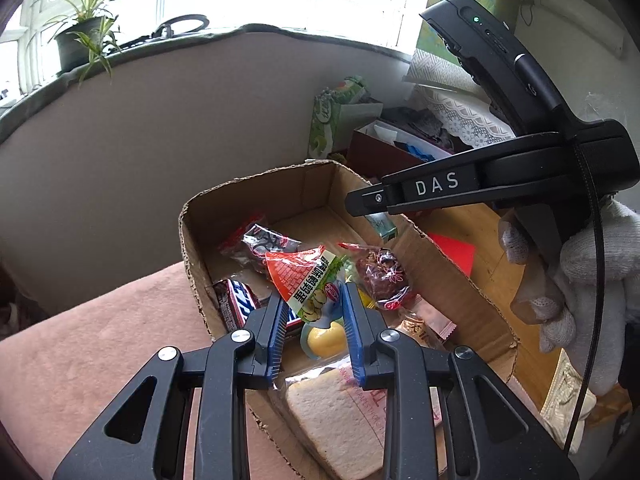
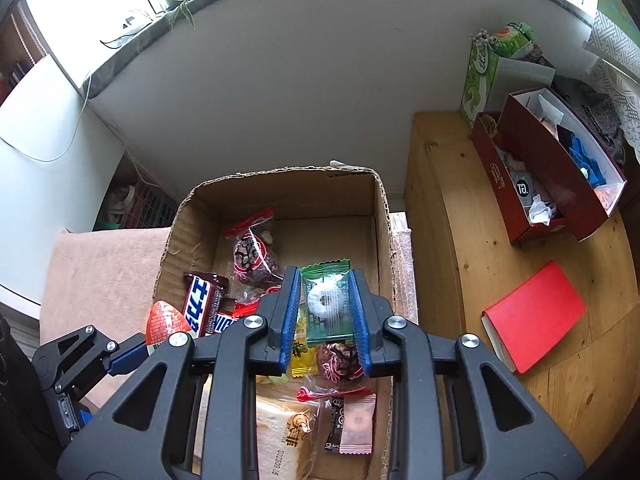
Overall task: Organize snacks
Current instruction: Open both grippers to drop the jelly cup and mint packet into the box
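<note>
While both grippers hang over the open cardboard box (image 2: 180, 216), each has a snack pinched between its blue pads. Nearest in the left wrist view, the left gripper (image 1: 314, 316) clamps an orange and white snack packet (image 1: 308, 280) with a yellow round piece showing at its lower end; the packet stands up between the pads, above a clear-wrapped slice of bread (image 1: 336, 412) lying at the near end of the box. In the right wrist view the right gripper (image 2: 325, 308) grips a green sweet wrapper (image 2: 326, 304) with a white ring-shaped candy inside, held flat over the right half of the box. Below it lie a pink wrapped biscuit (image 2: 358, 424), a yellow sachet (image 2: 302, 356) and a red-edged bag of dark dried fruit (image 2: 338, 364). To the left, a Snickers bar (image 2: 202, 300) rests against the left wall, and another bag of dark fruit (image 2: 252, 256) lies farther back; the far end of the box floor is bare. A person's white knitted glove (image 1: 580, 276) holds the right tool's handle at the right of the left view. The box sits on a pinkish cloth (image 2: 100, 268). On the wooden table (image 2: 460, 240) to the right lie a red notebook (image 2: 536, 316) and, farther off, a dark red shoebox (image 2: 560, 176) of oddments and a green tissue box (image 2: 480, 80). A potted plant (image 1: 86, 28) stands on the far windowsill.
</note>
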Motion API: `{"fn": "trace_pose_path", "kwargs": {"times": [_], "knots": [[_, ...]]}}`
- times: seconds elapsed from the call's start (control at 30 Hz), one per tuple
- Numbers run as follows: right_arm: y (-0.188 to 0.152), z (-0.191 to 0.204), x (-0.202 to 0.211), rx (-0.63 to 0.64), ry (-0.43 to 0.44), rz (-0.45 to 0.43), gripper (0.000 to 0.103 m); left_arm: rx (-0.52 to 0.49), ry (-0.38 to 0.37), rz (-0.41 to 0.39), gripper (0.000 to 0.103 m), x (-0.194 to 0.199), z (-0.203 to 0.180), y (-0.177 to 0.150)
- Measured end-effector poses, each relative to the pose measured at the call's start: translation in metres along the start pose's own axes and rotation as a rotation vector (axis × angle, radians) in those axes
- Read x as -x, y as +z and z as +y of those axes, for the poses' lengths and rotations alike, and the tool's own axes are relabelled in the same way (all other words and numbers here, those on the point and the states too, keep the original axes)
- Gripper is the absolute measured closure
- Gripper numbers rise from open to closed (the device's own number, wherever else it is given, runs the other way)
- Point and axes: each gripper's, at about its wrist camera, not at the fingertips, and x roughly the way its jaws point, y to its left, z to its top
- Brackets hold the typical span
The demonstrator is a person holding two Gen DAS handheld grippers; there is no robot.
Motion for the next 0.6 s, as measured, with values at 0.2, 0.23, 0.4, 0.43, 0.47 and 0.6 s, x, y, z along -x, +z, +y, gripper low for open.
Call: {"fn": "trace_pose_path", "kwargs": {"times": [0.2, 0.23, 0.4, 0.43, 0.47, 0.6], "knots": [[-0.001, 0.000, 0.000, 0.012, -0.004, 0.003, 0.075, 0.005, 0.001, 0.004, 0.075, 0.001, -0.003, 0.001], [-0.002, 0.000, 0.000, 0.015, -0.011, 0.002, 0.073, 0.006, 0.002, 0.006, 0.074, 0.001, -0.003, 0.001], [-0.003, 0.006, 0.007, 0.035, -0.036, -0.030, 0.030, 0.005, 0.011, -0.004, 0.047, 0.003, -0.005, 0.001], [-0.004, 0.007, 0.008, 0.039, -0.038, -0.031, 0.029, 0.006, 0.011, -0.005, 0.047, 0.004, -0.006, 0.000], [-0.003, 0.007, 0.009, 0.041, -0.042, -0.030, 0.028, 0.006, 0.011, -0.004, 0.047, 0.004, -0.006, 0.000], [-0.005, 0.008, 0.013, 0.045, -0.052, -0.039, 0.021, 0.009, 0.010, -0.002, 0.047, 0.005, -0.006, -0.002]]}}
